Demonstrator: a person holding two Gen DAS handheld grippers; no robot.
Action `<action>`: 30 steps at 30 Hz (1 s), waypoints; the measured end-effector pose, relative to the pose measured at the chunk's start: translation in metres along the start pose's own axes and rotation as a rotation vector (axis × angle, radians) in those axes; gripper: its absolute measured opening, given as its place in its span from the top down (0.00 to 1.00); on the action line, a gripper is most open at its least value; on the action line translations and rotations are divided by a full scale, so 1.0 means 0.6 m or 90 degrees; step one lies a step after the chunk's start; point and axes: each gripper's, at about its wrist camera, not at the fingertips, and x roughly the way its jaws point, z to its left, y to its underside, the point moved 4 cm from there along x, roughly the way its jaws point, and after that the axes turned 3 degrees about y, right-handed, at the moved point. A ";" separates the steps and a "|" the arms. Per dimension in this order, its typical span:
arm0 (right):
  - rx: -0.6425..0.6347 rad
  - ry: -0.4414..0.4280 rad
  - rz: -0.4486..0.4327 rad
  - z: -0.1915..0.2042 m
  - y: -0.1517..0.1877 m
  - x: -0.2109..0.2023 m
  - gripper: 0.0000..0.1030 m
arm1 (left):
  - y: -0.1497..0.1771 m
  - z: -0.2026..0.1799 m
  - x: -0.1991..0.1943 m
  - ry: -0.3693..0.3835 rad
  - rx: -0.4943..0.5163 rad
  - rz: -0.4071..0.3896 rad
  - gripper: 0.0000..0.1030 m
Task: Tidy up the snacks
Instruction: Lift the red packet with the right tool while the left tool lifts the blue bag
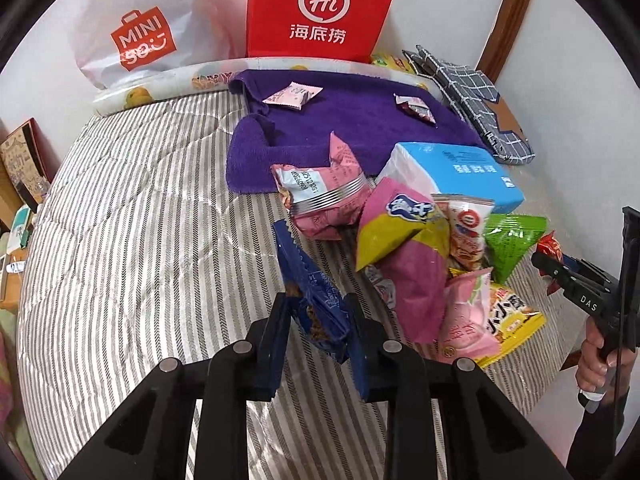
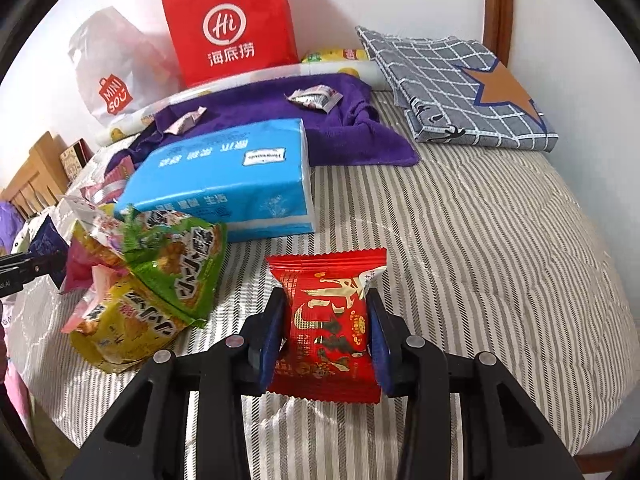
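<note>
My left gripper (image 1: 318, 312) is shut on a dark blue snack packet (image 1: 312, 296) and holds it over the striped bed cover (image 1: 140, 220). My right gripper (image 2: 326, 312) is shut on a red snack packet (image 2: 330, 328) above the bed; it also shows at the right edge of the left wrist view (image 1: 576, 280). A heap of snack bags lies between them: a pink and yellow bag (image 1: 400, 240), a pink bag (image 1: 320, 196), a green bag (image 2: 180, 256) and a yellow bag (image 2: 120, 332). Two small packets (image 1: 294, 94) (image 1: 416, 108) lie on a purple towel (image 1: 360, 120).
A blue tissue pack (image 2: 228, 180) lies behind the heap. A red paper bag (image 2: 232, 28) and a white Miniso bag (image 2: 112, 80) stand against the wall. A folded grey checked cloth (image 2: 452, 88) lies at the back right. A wooden cabinet (image 2: 36, 176) stands to the left.
</note>
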 end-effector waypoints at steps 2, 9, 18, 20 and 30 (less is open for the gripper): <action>0.000 0.000 -0.006 0.000 0.001 -0.009 0.62 | 0.003 -0.004 -0.006 0.003 -0.005 -0.001 0.75; -0.005 -0.004 -0.029 0.006 0.001 -0.048 0.62 | 0.010 -0.026 -0.034 0.013 -0.007 -0.017 0.75; -0.001 -0.006 -0.052 0.009 -0.005 -0.090 0.62 | 0.006 -0.060 -0.063 0.022 0.002 -0.037 0.75; 0.002 -0.004 -0.055 0.008 -0.007 -0.097 0.62 | 0.004 -0.065 -0.066 0.024 0.001 -0.038 0.75; 0.007 -0.013 -0.060 0.014 -0.018 -0.115 0.62 | -0.011 -0.095 -0.088 0.041 0.007 -0.053 0.75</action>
